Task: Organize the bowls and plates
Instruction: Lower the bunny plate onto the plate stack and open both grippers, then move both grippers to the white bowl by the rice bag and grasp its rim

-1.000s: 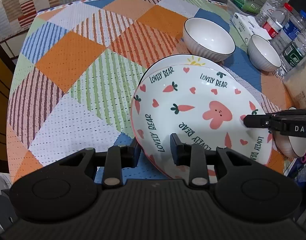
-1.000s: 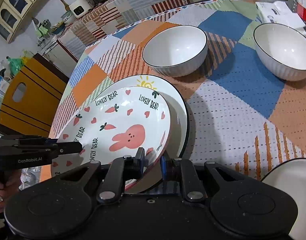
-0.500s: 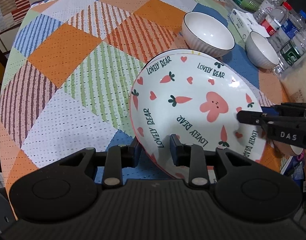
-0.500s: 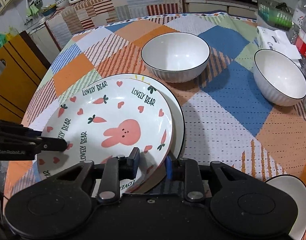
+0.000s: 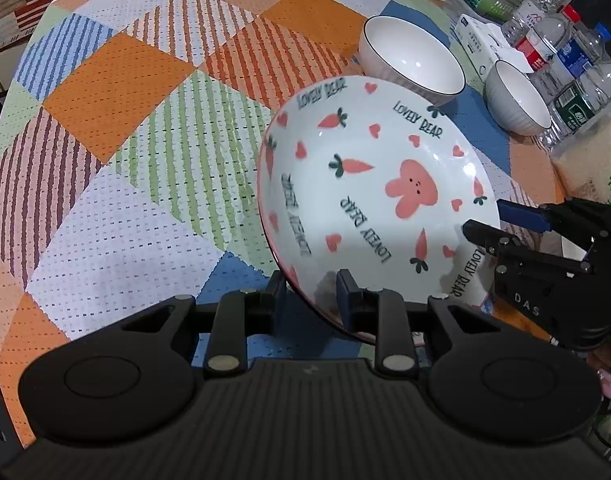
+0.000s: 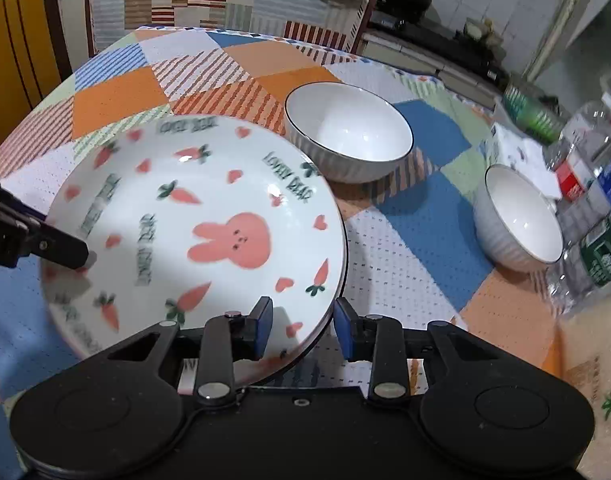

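A white plate printed with a pink rabbit, carrots and "LOVELY BEAR" lies tilted over a second plate, of which only a dark rim shows. My left gripper is shut on the rabbit plate's near rim. My right gripper straddles the opposite rim with its jaws opening and the pads off the plate. In the left wrist view the right gripper shows at the plate's right edge. Beyond the plates stand two white bowls, both upright.
Water bottles, a tissue box and a bag of rice crowd the table's right side. The patchwork tablecloth stretches to the left of the plates. A yellow chair stands past the far left edge.
The rabbit plate has slid across until it covers the lower plate. The right gripper's jaws have widened off the rim and that hand has rolled and shifted. The left grip is unchanged.
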Demonstrator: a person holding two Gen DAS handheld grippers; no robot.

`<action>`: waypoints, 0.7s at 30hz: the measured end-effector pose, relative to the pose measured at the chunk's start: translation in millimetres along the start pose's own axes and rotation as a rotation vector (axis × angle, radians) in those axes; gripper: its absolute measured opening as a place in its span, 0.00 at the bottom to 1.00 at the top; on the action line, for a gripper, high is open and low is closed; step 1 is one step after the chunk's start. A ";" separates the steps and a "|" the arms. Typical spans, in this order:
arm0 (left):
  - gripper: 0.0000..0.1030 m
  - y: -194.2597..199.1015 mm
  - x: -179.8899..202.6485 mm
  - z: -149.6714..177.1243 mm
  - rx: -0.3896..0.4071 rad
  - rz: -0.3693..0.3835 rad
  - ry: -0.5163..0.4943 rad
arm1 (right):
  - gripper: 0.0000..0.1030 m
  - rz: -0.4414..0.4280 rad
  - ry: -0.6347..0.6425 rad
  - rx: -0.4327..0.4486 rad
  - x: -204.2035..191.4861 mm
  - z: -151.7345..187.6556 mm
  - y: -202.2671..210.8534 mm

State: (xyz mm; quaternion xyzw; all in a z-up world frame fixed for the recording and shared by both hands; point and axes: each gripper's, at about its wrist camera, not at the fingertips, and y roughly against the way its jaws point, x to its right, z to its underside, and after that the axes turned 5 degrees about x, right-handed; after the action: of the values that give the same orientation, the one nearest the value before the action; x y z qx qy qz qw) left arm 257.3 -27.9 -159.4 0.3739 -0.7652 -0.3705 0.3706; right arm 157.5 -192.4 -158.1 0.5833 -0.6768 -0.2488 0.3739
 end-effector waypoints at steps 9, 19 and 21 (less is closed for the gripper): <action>0.24 28.5 14.3 5.8 0.040 -0.051 -0.036 | 0.36 -0.065 -0.066 0.038 16.3 12.2 13.1; 0.24 102.7 34.0 26.2 0.127 -0.086 -0.028 | 0.36 -0.116 -0.083 0.108 39.0 26.8 66.0; 0.24 113.0 43.9 32.2 0.132 -0.101 -0.039 | 0.38 -0.128 -0.083 0.129 43.6 28.4 77.7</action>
State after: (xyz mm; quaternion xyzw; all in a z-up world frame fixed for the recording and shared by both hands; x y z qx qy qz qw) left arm 177.0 -5.3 -65.8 0.4282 -0.7752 -0.3447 0.3113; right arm 86.3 -222.5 -105.5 0.6373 -0.6679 -0.2520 0.2904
